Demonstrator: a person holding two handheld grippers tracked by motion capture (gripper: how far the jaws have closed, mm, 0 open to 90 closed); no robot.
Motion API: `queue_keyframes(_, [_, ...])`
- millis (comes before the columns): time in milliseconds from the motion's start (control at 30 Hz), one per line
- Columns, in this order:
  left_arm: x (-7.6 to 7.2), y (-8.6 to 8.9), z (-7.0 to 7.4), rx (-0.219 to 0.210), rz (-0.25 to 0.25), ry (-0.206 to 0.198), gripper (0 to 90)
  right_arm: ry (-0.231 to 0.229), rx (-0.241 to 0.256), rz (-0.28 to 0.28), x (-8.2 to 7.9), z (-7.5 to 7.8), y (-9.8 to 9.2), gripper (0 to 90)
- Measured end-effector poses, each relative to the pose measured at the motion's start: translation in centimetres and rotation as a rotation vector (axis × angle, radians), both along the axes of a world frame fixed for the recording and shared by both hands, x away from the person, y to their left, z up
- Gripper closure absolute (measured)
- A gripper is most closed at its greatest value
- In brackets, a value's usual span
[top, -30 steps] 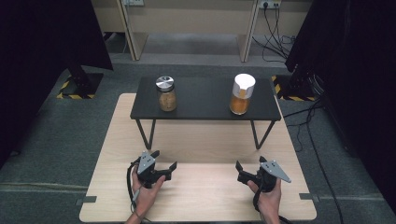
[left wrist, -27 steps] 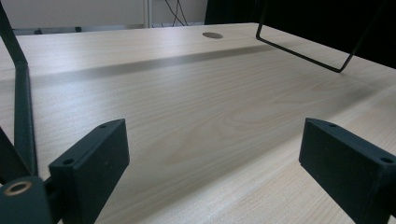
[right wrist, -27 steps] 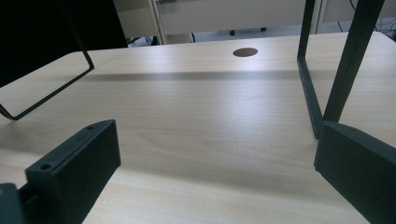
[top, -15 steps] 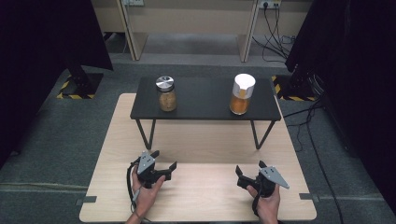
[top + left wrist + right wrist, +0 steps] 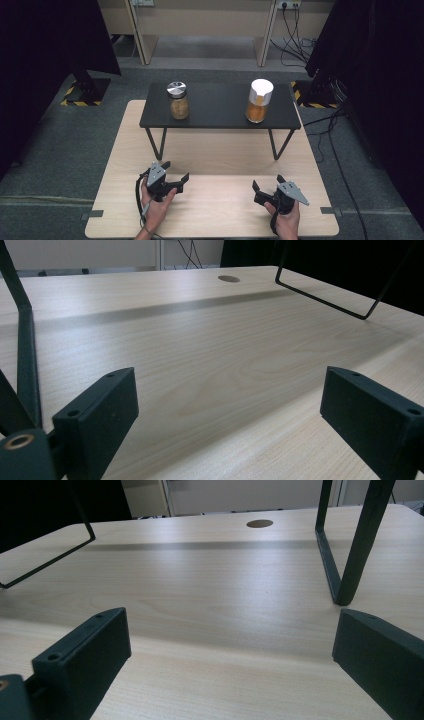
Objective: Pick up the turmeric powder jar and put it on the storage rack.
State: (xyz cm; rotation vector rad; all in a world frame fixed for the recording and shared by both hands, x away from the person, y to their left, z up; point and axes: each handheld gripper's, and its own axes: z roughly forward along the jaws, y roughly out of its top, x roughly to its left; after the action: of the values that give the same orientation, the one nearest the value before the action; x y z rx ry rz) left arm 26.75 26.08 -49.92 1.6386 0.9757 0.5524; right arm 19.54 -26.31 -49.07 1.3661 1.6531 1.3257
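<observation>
A pale wooden table (image 5: 210, 155) carries a black raised shelf (image 5: 220, 107) toward twelve o'clock — on it a silver-lidded jar (image 5: 178, 100) at eleven and a white-capped jar of orange powder (image 5: 259, 101) at one. Well apart from both jars, at seven o'clock, the left gripper (image 5: 176, 176) rests with jaws spread wide and empty. The right gripper (image 5: 267, 188) at five sits likewise — jaws apart, gripping nothing.

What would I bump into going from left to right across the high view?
Left gripper → jar → tall jar → right gripper.
</observation>
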Motion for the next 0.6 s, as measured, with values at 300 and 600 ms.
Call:
queue_keyframes(300, [0.02, 0.03, -0.02, -0.002, -0.001, 0.000, 7.5, 0.001, 0.002, 0.003, 0.04, -0.30, -0.11, 2.1])
queue_keyframes(600, [0.02, 0.05, -0.03, -0.003, -0.001, 0.001, 7.5, -0.004, 0.003, 0.007, -0.04, -0.39, -0.19, 2.1])
